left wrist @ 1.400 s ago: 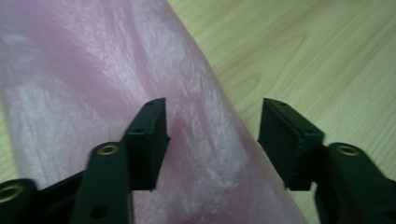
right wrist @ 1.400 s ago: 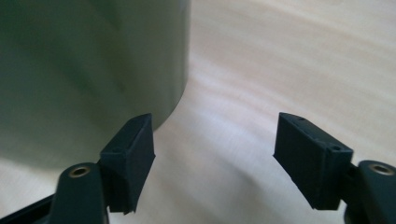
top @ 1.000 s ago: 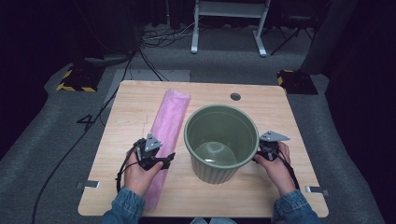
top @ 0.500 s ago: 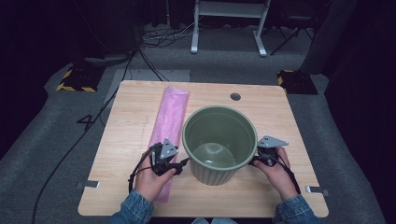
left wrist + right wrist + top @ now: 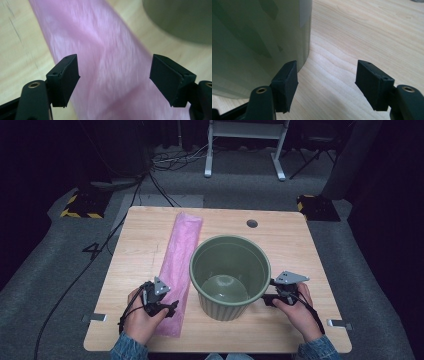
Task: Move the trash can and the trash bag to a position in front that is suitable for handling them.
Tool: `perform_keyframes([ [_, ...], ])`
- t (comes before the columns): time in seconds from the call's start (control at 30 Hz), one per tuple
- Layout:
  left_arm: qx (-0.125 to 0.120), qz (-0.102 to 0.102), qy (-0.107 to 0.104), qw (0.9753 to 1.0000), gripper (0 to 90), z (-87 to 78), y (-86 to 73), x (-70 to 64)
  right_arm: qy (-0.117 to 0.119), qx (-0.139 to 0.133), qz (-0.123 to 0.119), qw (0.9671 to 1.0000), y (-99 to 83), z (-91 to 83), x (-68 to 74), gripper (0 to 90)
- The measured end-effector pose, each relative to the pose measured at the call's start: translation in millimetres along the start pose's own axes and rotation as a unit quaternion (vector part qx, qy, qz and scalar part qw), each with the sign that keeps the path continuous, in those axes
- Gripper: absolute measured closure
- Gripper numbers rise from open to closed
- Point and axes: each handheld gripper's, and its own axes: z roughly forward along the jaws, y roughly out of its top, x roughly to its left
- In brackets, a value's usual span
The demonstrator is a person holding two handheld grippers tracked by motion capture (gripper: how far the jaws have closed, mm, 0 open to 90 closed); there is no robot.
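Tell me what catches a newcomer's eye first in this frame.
A big green ribbed pot stands in the middle of the wooden table, with a long pink plastic bag lying flat to its left. The left gripper hovers over the bag's near end with jaws open, and the right gripper, also open, sits beside the pot's wall.

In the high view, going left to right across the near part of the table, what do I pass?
Left tongs → pink bag → green pot → right tongs, with the table under all of them.
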Motion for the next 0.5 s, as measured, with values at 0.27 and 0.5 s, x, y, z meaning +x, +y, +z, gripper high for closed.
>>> perform_keyframes([
  [0.27, 0.043, -0.025, 0.041, 0.9979, 24.3, -15.6, -46.1, 22.2, 0.002, -0.004, 0.007, 1.0, -4.7, -1.9, 0.5, 33.3],
  [0.5, 0.055, -0.076, 0.094, 0.9912, 26.3, -38.3, -57.3, 50.2, 0.001, -0.003, 0.014, 0.9999, -6.3, -2.0, -1.0, 33.1],
])
